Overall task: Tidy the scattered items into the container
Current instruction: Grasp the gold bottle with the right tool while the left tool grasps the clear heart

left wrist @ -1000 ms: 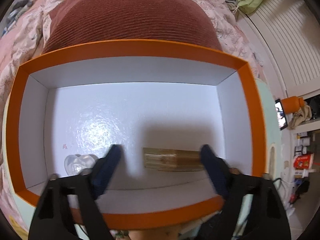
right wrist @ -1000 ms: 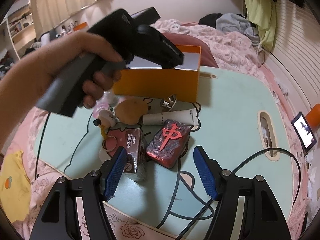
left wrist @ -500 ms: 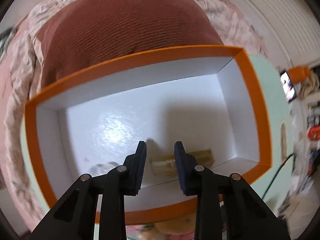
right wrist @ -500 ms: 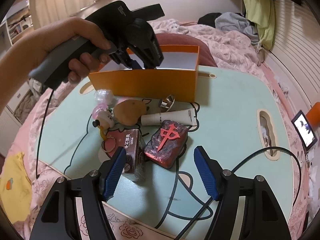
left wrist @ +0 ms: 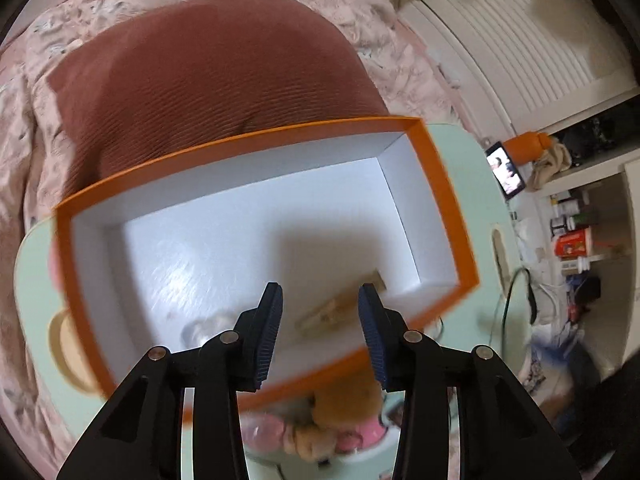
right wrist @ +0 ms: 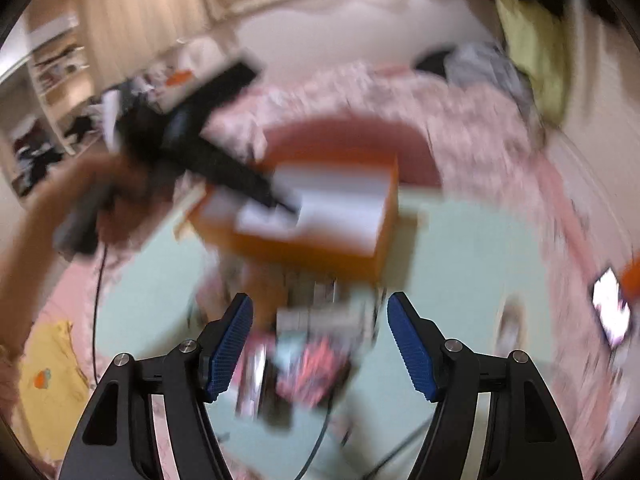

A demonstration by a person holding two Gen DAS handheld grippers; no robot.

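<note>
The orange box (left wrist: 444,200) with a white inside stands on the mint table; it also shows blurred in the right wrist view (right wrist: 312,252). In it lie a tan wooden clip (left wrist: 332,314) and a clear plastic piece (left wrist: 204,326). My left gripper (left wrist: 320,332) hovers above the box's near rim, half open and empty. My right gripper (right wrist: 320,344) is open and empty above the scattered items: a red mahjong-tile object (right wrist: 316,368), a dark carton (right wrist: 256,376) and a white tube (right wrist: 324,316), all blurred.
A brown plush toy (left wrist: 348,400) and pink items (left wrist: 360,436) lie just outside the box's near wall. A maroon cushion (left wrist: 216,80) lies behind the box on pink bedding. A phone (left wrist: 506,170) stands at the right. A cable (right wrist: 316,440) crosses the table.
My left gripper closed partway over the box, then opened a little and drew back and up from it. The right gripper swung forward toward the items; its view is now motion-blurred.
</note>
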